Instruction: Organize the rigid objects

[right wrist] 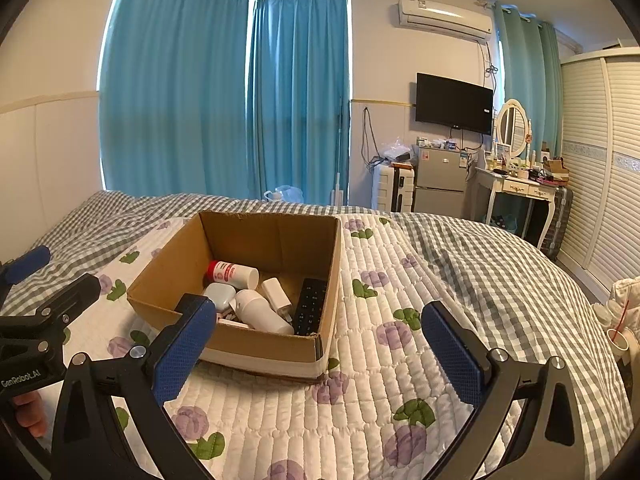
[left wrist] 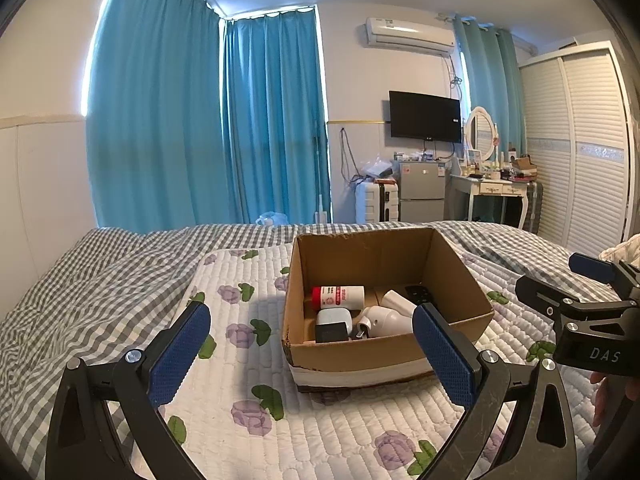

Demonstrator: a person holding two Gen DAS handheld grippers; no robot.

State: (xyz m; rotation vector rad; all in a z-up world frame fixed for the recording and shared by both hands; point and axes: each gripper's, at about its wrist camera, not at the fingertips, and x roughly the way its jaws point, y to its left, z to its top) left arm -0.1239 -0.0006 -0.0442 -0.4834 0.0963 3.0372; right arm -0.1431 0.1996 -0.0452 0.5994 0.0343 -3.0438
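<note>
Left gripper (left wrist: 312,354) wide open and empty, held just short of the cardboard box (left wrist: 384,354). Right gripper (right wrist: 318,346) likewise spread wide, nothing between the pads, hovering over the floral quilt (right wrist: 372,408) beside the box's near corner.

Box sitting on the quilt atop the bed, holding a red-capped white bottle (right wrist: 232,273), a rounded white case (right wrist: 219,295), a white cylindrical device (right wrist: 262,313), a small white plug-like piece (right wrist: 275,294) and a black remote (right wrist: 310,306) against the right wall.

Probably all light, hard plastic; smooth and likely slippery on curved sides. Best taken across the narrow width: bottle at mid-body, remote across its long edges. Soft bedding underneath, so box likely to shift if pushed.
</note>
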